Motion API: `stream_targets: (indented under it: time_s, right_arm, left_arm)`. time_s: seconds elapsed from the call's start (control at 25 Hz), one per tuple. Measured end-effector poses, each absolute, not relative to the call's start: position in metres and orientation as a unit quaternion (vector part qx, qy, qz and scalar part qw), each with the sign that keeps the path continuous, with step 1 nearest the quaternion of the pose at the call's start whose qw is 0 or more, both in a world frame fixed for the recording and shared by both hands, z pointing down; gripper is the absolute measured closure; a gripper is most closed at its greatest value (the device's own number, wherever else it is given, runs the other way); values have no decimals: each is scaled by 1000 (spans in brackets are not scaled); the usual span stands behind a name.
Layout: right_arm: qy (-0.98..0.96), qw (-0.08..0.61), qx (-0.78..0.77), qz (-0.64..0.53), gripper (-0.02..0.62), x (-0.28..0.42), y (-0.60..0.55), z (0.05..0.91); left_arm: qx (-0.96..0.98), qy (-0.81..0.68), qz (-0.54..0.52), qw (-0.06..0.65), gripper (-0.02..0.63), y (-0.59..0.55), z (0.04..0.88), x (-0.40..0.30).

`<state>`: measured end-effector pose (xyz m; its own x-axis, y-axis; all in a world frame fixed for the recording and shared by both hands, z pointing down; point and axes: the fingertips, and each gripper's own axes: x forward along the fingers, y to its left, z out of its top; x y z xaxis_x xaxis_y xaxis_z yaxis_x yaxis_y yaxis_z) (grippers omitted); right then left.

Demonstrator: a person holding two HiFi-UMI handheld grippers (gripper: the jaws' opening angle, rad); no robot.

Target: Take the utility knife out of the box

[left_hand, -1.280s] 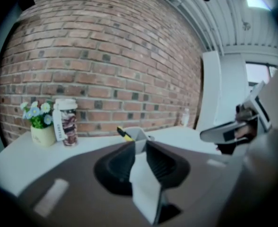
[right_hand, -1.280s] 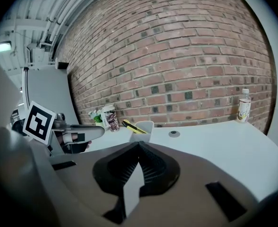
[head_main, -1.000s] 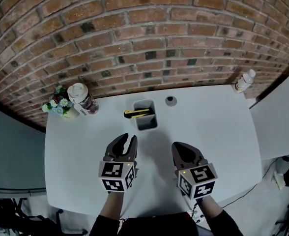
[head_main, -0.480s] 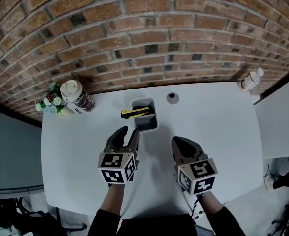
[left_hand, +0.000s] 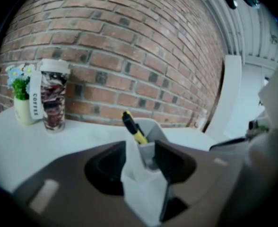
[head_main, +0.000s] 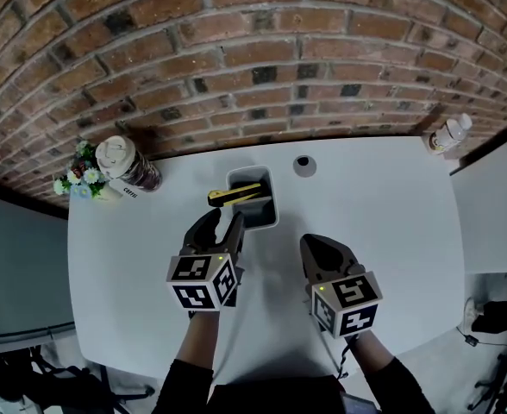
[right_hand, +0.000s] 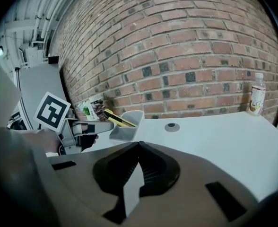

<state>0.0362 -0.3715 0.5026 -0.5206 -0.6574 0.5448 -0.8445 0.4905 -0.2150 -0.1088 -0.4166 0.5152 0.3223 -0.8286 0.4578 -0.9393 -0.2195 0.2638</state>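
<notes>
Head view: L gripper (head_main: 222, 222) jaws opening, nothing between them, right by grey box (head_main: 259, 214) w/ yellow utility knife (head_main: 234, 195) sticking out. R gripper (head_main: 319, 245) closed, empty.

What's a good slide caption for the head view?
Left gripper, jaws opening and empty, points at the gray box holding a yellow utility knife; right gripper hovers shut over the white table.
</notes>
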Motion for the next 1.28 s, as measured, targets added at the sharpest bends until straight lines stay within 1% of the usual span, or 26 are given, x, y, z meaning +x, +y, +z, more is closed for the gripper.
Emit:
stream_targets:
  time_s: [0.48,0.76,0.84,0.92,1.0,1.28]
  right_arm:
    - [-834,210,444,250,588,37,-388,519]
    - [-831,215,445,254,588,38,-394,523]
    - [-831,215,445,255,588,39,-395,523]
    - [-830,217,444,257,588,39,-395,525]
    - [-830,218,444,259,588,39,-395,527]
    - [-831,218,442,259,588,37,-395,526]
  left_arm:
    - [771,-577,92,251,408,-451,511,-106]
    - [774,-577,105,237,411,-460,509,-107]
    - [775,-577,112,232,420,-460,509,-106]
    - [775,-578,117,229,454,-460,510,-106]
    - [774,-578,121,226,468,-460,511,-106]
    - [778,-578,137,206,477,-459,508,-103]
